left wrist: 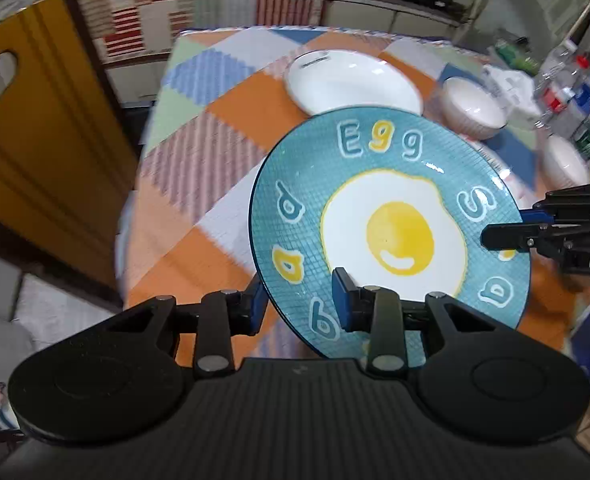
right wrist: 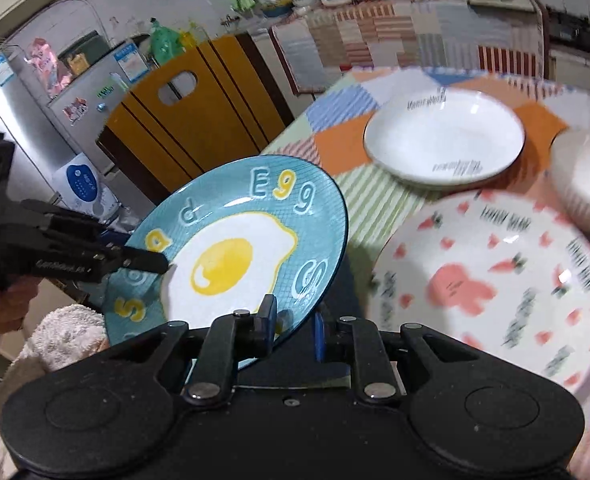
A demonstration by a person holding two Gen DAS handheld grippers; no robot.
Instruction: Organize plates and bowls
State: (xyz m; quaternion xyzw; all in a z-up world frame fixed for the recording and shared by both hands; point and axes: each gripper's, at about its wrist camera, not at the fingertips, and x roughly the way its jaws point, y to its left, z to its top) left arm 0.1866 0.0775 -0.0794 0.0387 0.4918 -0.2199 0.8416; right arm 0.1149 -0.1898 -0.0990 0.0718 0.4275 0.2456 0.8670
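A blue plate [left wrist: 399, 232] printed with a fried egg and letters hangs tilted above the table, held from both sides. My left gripper [left wrist: 299, 304] is shut on its near rim. My right gripper [left wrist: 507, 232] pinches the rim at the right. In the right wrist view the blue plate [right wrist: 223, 264] sits in my right gripper [right wrist: 293, 326], and the left gripper [right wrist: 151, 262] grips its left edge. On the table lie a white deep plate [left wrist: 355, 84] [right wrist: 443, 136], a carrot-and-rabbit plate [right wrist: 491, 288] and white bowls [left wrist: 475, 108] [right wrist: 587, 184].
A checked tablecloth [left wrist: 199, 184] covers the table. A yellow chair [left wrist: 35, 120] [right wrist: 199, 120] stands at the table's left side. Plastic bottles [left wrist: 575, 92] crowd the far right edge. Another white bowl [left wrist: 565, 160] sits near them. A fridge [right wrist: 35, 120] stands behind the chair.
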